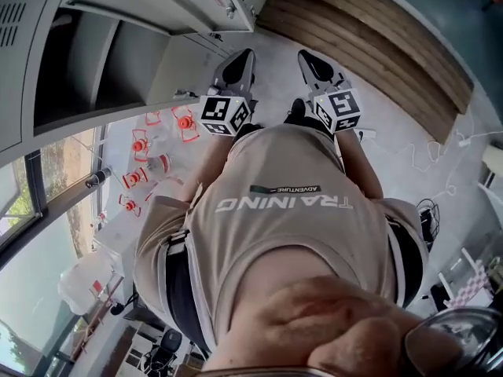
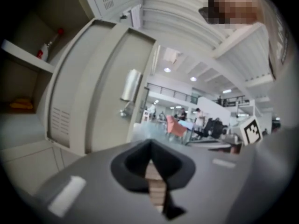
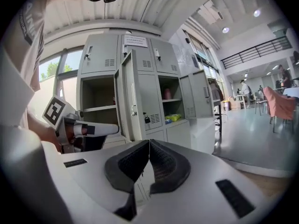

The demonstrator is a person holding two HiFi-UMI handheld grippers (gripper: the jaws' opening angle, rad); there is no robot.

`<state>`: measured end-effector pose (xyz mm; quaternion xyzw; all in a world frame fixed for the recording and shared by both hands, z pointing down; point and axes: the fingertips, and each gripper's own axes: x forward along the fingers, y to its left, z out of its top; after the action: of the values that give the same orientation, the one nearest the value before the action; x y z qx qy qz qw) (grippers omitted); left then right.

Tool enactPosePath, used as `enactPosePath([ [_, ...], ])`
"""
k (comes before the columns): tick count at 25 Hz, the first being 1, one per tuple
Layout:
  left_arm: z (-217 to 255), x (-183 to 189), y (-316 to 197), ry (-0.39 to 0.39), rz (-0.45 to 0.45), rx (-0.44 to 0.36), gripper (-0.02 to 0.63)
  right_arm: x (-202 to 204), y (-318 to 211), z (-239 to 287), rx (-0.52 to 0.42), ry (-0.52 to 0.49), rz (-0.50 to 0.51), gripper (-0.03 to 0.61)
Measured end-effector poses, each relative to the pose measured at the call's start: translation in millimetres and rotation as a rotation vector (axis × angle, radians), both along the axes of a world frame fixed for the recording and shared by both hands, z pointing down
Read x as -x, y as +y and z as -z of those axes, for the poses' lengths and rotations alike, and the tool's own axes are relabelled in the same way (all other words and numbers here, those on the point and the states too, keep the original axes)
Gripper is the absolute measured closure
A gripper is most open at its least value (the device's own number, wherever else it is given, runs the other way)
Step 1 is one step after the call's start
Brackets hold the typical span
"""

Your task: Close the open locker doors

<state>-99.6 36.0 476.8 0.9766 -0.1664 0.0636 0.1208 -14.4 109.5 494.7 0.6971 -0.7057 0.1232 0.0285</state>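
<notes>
The approach seems to be in hand: the left tongs (image 2: 150,149) and right tongs (image 3: 148,146) are hanging pressed together, empty, facing the lockers (image 3: 161,55). The open door (image 3: 133,97) is standing ahead, probably needing a push shut.

A wooden slatted platform (image 1: 369,30) runs across the top of the head view. At left, several red-and-white objects (image 1: 185,122) lie scattered on a pale surface, near a window (image 1: 47,203) and a white plastic bag (image 1: 82,277). White cables (image 1: 440,159) trail over the floor at right. The left gripper view shows a salmon chair (image 2: 176,126) in a hall under round ceiling lights (image 2: 167,70), and a red-capped bottle (image 2: 44,52) above a yellow item (image 2: 21,105). In the right gripper view a balcony railing (image 3: 257,52) crosses high at right, with a person (image 3: 244,90) standing far below it.
</notes>
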Motion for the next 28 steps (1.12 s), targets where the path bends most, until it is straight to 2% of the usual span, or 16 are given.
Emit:
enactPosePath([
  [4,-6,-5,-16,-0.011,0.116,0.013,0.615,-14,-29,-3,0.007,0.008,0.129,0.563],
  [8,-15,4,-29,-0.033,0.184,0.034,0.615,-13,-57,2,-0.005,0.007,0.2,0.563],
  [15,-19,20,-52,-0.028,0.218,0.024,0.614,-2,-92,3,-0.003,-0.032,0.217,0.563],
  [20,-16,35,-66,-0.019,0.227,0.023,0.614,2,-100,7,0.016,0.019,0.208,0.563],
  [24,-23,46,-82,-0.022,0.254,0.036,0.615,-2,-116,12,-0.001,0.007,0.188,0.563],
  [28,-25,43,-86,-0.028,0.295,0.044,0.615,-3,-132,14,-0.018,0.013,0.263,0.563],
])
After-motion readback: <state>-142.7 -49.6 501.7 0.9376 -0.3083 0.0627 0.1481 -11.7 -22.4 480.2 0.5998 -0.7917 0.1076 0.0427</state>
